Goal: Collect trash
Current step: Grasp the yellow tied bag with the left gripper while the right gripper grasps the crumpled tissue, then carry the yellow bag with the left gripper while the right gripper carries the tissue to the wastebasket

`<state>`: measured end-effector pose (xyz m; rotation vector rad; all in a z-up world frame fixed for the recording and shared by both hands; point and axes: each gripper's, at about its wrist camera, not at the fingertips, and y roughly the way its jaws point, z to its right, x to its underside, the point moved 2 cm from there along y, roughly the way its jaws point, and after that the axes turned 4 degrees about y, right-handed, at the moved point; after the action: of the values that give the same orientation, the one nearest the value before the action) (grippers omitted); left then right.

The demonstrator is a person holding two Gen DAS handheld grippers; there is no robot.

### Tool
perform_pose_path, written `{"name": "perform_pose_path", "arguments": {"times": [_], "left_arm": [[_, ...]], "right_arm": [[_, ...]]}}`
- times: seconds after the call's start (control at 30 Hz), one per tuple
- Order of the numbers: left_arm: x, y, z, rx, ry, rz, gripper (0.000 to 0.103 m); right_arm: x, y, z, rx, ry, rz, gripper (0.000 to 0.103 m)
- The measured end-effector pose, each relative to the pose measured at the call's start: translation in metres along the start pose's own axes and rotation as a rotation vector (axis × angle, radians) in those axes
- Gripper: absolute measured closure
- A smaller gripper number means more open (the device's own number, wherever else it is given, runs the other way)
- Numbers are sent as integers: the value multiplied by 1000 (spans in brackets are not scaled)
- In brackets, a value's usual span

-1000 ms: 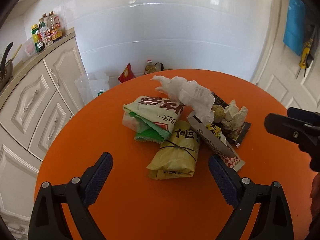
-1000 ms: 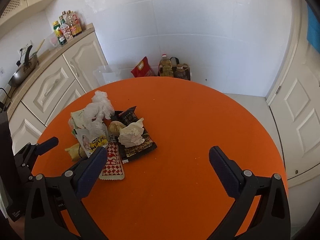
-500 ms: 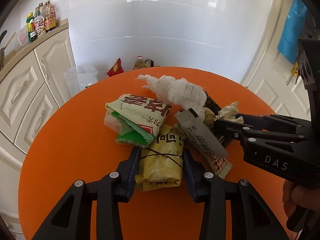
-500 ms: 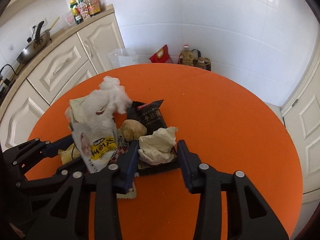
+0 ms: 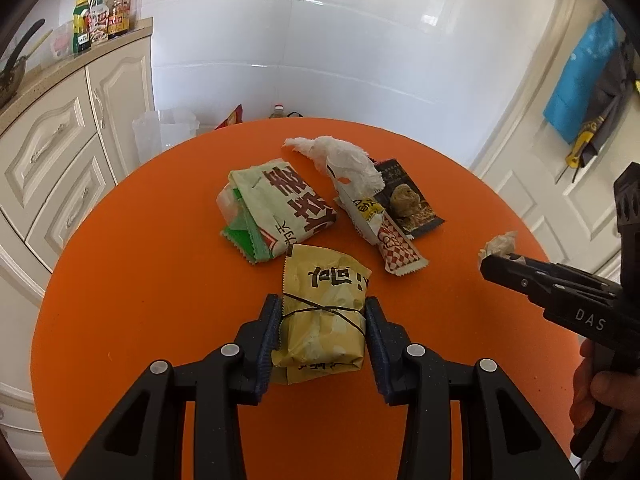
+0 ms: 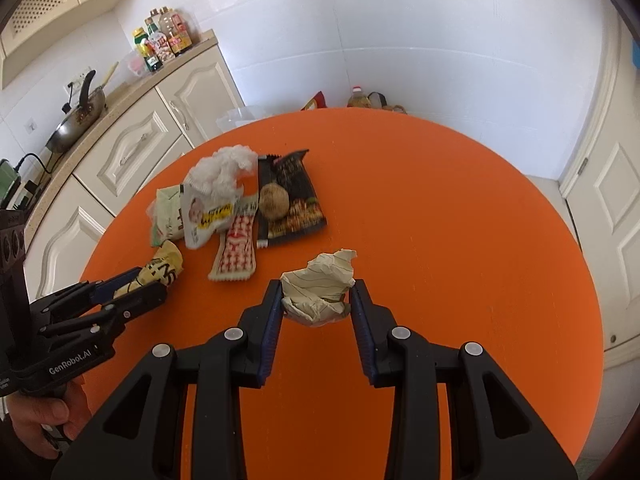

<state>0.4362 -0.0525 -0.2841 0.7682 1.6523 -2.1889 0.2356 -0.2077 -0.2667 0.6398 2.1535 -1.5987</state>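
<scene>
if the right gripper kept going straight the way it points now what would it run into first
Probably the bare orange table: the right gripper, shut on the crumpled paper ball, points down at open tabletop; the black snack wrapper lies left of that line.

Illumination is bright, even daylight. A window reflection produces glare on the glossy white wall tiles (image 5: 296, 32) in the left wrist view; a similar highlight sits at the top of the right wrist view. Shadows on the orange table (image 6: 460, 240) are soft and faint. Both views are sharp, show strong fisheye curvature, and have dark vignetted corners.
</scene>
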Motion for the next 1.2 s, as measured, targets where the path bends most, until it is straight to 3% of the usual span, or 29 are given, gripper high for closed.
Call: {"name": "perform_pose_path", "arguments": {"times": [0.1, 0.47, 0.83, 0.87, 0.97, 1.13, 1.2], "left_arm": [[12, -9, 5, 4, 9, 16, 67], [-18, -46, 53, 35, 121, 168, 67], [-9, -119, 124, 143, 282, 301, 67], [23, -154, 130, 157, 296, 308, 67], [64, -185, 148, 200, 341, 324, 67], [91, -186, 192, 289, 414, 311, 67], [105, -205, 233, 319, 446, 297, 67]], "right_arm": [[12, -12, 1, 6, 9, 6, 69], [33, -102, 11, 9, 30, 148, 69], [62, -215, 58, 113, 104, 334, 69], [65, -224, 64, 122, 115, 347, 69], [77, -251, 84, 174, 148, 384, 69], [101, -292, 123, 259, 224, 434, 69], [115, -306, 143, 297, 265, 444, 69]]}}
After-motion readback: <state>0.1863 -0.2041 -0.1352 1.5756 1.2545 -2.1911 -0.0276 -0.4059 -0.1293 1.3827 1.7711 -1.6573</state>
